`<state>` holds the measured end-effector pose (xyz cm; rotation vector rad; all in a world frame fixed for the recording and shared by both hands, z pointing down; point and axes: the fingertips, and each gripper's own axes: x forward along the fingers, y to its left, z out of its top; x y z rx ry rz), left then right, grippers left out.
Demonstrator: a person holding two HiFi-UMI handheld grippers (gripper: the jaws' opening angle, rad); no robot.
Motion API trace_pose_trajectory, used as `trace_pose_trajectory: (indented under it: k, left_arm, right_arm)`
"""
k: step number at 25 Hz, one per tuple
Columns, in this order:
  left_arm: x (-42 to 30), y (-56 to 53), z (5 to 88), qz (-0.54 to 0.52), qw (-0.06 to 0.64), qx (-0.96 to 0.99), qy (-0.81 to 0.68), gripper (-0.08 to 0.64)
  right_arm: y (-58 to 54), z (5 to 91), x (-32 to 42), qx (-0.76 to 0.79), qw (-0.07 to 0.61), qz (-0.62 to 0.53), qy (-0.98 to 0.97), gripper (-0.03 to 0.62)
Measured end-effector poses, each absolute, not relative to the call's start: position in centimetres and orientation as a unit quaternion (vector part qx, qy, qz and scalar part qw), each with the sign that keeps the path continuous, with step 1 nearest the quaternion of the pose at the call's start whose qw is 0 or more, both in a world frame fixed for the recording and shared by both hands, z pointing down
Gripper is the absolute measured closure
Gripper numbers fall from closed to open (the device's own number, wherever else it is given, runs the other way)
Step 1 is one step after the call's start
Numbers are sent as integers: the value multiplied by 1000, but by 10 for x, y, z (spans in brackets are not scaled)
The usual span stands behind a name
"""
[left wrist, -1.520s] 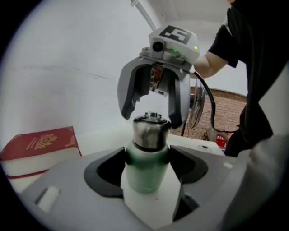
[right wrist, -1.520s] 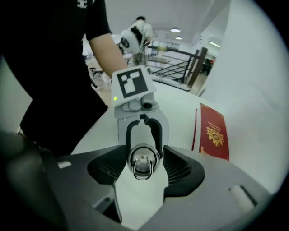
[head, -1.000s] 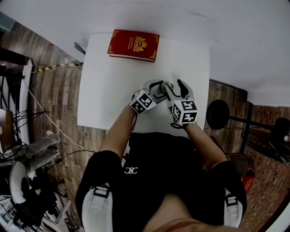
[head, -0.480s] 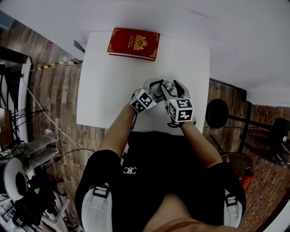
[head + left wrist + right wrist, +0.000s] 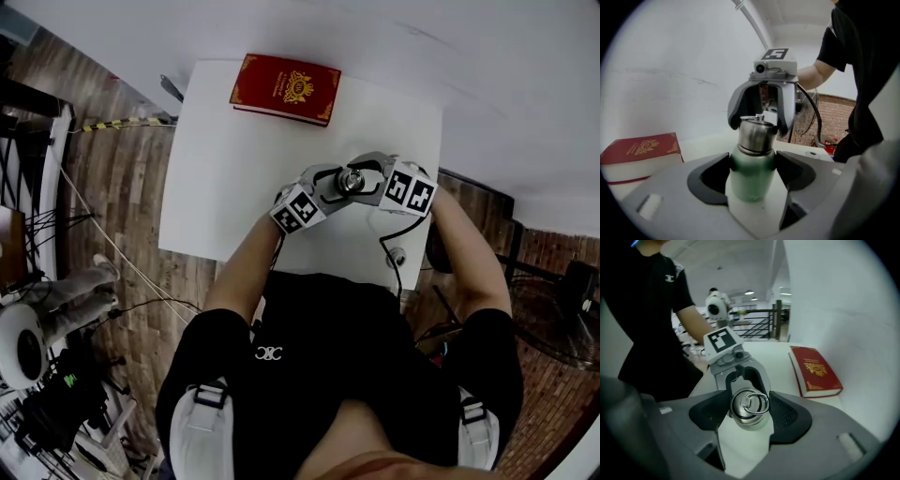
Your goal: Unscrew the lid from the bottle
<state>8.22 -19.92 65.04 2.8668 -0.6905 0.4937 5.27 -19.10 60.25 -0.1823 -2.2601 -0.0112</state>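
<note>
Red book: flat at the far edge of the counter, well apart from the work. Not in play.

Left tongs: come in from the near-left, close to level, clenched on the bottle. Both black pads sit against the green body, below the shoulder. The bottle stands upright on the counter, right of centre, long axis vertical.

Lid: steel cap with a ring on top, seated on the neck. No gap visible at the seam. It sits directly above the left tongs' grip.

Right tongs: reach the lid from the right and from above, angled steeply down, so their camera looks onto the ring. Jaws stand wide, one on either side of the cap, pads against its flanks. Reads as grasping the lid; how hard they bite I can't judge.

What the next move turns on: twist axis = bottle axis = vertical. The right tongs are tilted off that axis, so the turn should be a swing around the upright, not a roll about their own line. Otherwise I'd expect the pads to walk off the cap or lever the bottle over. The right hand owns the lid; the left is only the anchor.

Cable trails from the right tongs across the near-right counter.
</note>
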Motion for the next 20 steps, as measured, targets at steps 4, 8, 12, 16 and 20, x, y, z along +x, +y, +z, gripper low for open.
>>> trace_pose_trajectory:
  k: [4, 8, 12, 16, 20]
  left_arm:
    - [83, -199, 651, 168, 73, 955, -231, 195]
    - [82, -199, 652, 172, 73, 955, -231, 196]
    - [82, -197, 652, 171, 72, 955, -231, 195]
    - [80, -200, 653, 169, 71, 955, -233, 196]
    - [81, -201, 655, 170, 72, 954, -235, 195]
  right_arm:
    - [-181, 613, 60, -217, 500, -101, -833, 330]
    - [-181, 614, 59, -225, 543, -150, -795, 328]
    - [-187, 572, 45, -79, 424, -48, -901, 327]
    - [-208, 531, 56, 133, 264, 79, -952, 327]
    - [-211, 546, 78, 315, 184, 152, -919, 327]
